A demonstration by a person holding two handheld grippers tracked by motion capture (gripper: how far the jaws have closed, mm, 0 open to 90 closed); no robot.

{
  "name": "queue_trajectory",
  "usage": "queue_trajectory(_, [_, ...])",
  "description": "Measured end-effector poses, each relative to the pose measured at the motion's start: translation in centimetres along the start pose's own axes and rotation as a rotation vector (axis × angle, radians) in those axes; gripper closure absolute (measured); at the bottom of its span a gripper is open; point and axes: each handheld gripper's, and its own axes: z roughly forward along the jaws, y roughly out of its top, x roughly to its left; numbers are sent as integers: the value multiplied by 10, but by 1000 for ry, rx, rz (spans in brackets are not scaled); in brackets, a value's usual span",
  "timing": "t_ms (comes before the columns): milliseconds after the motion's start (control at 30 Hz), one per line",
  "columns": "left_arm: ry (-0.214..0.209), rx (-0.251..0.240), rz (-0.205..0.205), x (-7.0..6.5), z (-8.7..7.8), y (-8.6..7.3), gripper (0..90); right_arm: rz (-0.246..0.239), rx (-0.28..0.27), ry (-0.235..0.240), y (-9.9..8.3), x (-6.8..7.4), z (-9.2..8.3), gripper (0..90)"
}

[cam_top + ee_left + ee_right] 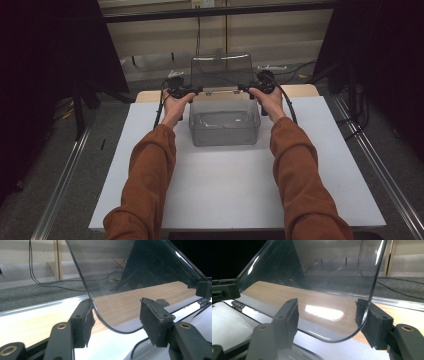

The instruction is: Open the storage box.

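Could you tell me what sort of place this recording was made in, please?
Probably a lab or workshop recording station, not a home: a white table on grey carpet, metal rails along the floor, loose cables behind, and dark curtains at both sides.

Clear lid (324, 290) stands between parted black jaws — edge touching one pad (372, 322).
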Motion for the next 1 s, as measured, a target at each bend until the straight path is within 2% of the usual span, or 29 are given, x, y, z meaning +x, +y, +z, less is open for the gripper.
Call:
queue_trajectory(267, [-3, 0, -10, 0, 0, -1, 430, 0, 1, -11, 0, 1, 0, 336])
queue_trajectory(400, [19, 3, -5, 0, 0, -1, 394, 21, -1, -4, -1, 0, 0, 310])
queue_trajectory(467, [20, 9, 7, -1, 0, 0, 386, 45, -1, 1, -2, 0, 1, 278])
queue_trajectory(567, [8, 6, -18, 0, 0, -1, 378, 114, 8, 16, -3, -5, 1, 264])
queue_trajectory(667, [10, 1, -20, -1, 1, -2, 362, 123, -1, 9, -5, -5, 3, 244])
queue_trajectory(700, [6, 2, -19, 0, 1, -2, 360, 119, -3, 2, -5, -5, 3, 220])
queue_trajectory(800, [7, -11, -6, -2, 1, -2, 349, 68, -14, -34, -4, -4, 2, 217])
queue_trajectory(833, [12, -21, -20, -3, 2, -3, 343, 65, -15, -37, -4, -3, 2, 228])
queue_trajectory(933, [27, -23, -3, -6, 4, -5, 326, 73, -22, -30, -4, -2, 2, 201])
queue_trajectory(1000, [33, -30, -2, -6, 4, -5, 302, 42, -15, -51, -5, -1, 2, 179])
